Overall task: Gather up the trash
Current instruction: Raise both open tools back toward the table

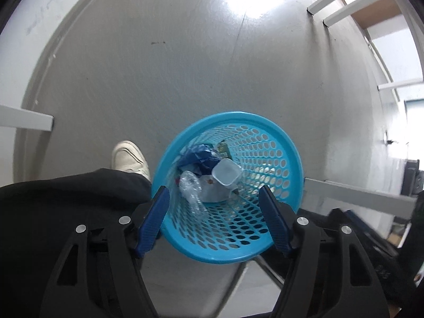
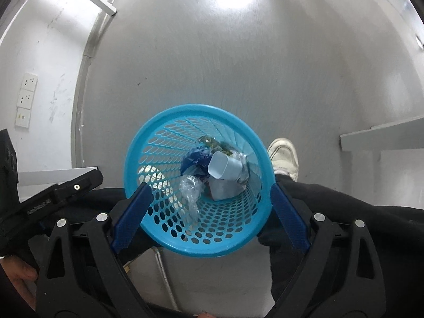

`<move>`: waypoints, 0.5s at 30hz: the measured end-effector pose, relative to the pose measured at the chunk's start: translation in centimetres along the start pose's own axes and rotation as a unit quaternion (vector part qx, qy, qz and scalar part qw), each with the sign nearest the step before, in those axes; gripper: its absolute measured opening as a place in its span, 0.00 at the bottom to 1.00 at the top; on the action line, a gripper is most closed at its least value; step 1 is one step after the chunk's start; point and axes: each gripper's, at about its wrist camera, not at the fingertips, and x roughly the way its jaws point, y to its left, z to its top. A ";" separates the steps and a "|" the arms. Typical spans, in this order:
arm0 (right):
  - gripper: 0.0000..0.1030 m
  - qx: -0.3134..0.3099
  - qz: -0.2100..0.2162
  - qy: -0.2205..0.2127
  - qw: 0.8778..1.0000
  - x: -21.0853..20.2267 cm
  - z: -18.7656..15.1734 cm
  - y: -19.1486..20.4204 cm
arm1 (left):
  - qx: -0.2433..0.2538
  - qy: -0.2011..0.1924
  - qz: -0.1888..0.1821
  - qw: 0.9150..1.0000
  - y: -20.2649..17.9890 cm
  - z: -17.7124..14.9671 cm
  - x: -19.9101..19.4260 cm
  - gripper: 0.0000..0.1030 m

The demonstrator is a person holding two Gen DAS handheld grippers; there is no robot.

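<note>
Left wrist: blue perforated basket [image 1: 275,143] on the floor [image 1: 159,66], holding a white cup [image 1: 225,172], crumpled clear plastic [image 1: 190,185], blue wrapper [image 1: 197,155], left gripper [image 1: 214,198] jaws wide, empty; right wrist: same basket [image 2: 148,137], right gripper [image 2: 209,193] jaws wide, empty.

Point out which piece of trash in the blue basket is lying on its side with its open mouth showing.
The pale blue squarish cup, tipped over on top of the pile in the basket. The clear plastic and dark blue wrapper beside it are just crumpled.
</note>
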 end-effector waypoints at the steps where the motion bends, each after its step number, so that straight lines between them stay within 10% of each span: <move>1: 0.84 -0.005 -0.003 -0.006 1.000 -0.4 -0.1 0.1 | 0.007 -0.004 0.004 1.000 -0.1 -0.1 -0.3 0.66; 15: 0.84 -0.052 -0.007 -0.081 0.995 -7.1 -3.5 1.7 | 0.070 -0.112 0.028 0.991 -1.3 -2.9 -6.7 0.68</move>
